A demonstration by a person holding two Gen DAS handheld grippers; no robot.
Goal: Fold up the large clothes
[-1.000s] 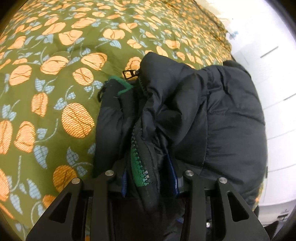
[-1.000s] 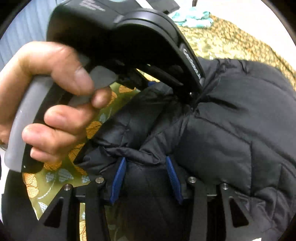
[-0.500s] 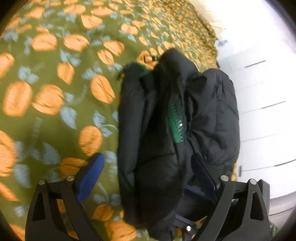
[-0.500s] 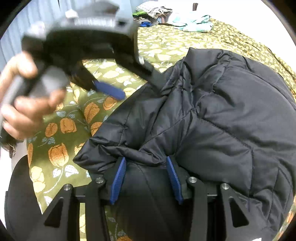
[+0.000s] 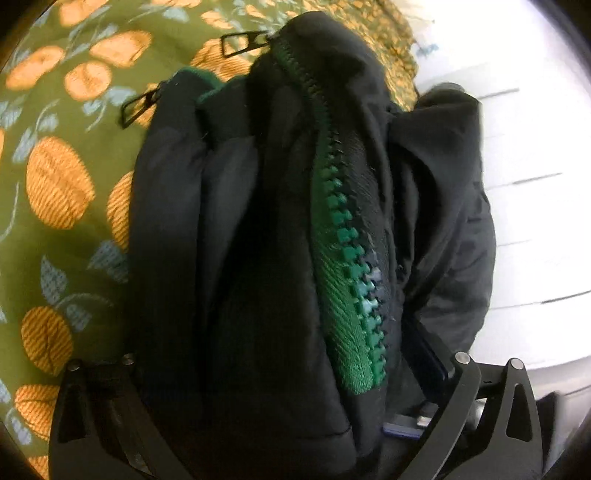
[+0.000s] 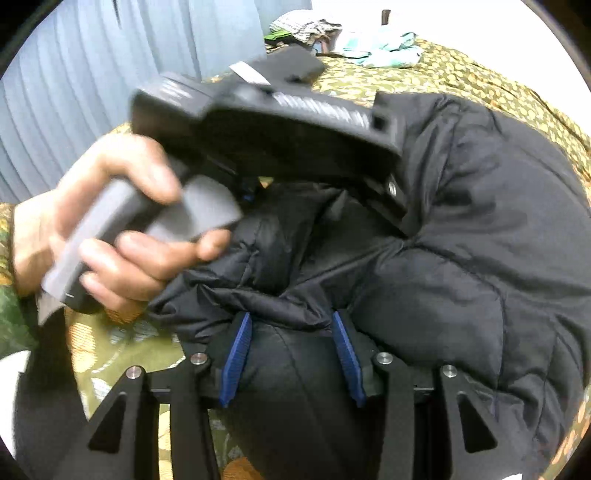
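A black puffer jacket [image 5: 258, 221] lies bunched on a green bedspread with orange flowers [image 5: 55, 184]. Its green zipper [image 5: 343, 258] runs up the middle of the left wrist view, and two metal zipper pulls [image 5: 240, 42] hang at the far end. My left gripper [image 5: 288, 354] is opening, its jaws spread wide around the bundle; one blue pad [image 5: 428, 354] shows, the other is hidden by cloth. In the right wrist view a hand [image 6: 122, 236] holds the left gripper's body [image 6: 266, 133] over the jacket [image 6: 461, 240]. My right gripper [image 6: 291, 354] is shut on a fold of the jacket.
Blue-grey curtains [image 6: 92, 74] hang behind the bed on the left. A heap of other clothes [image 6: 332, 33] lies at the far end of the bedspread [image 6: 424, 74]. A white panelled wall [image 5: 535, 184] runs along the bed's right edge.
The left jaws went from shut on the zipper edge to spread wide, and the left gripper dropped in close over the bundle. The right gripper's hold on the fold has not changed.
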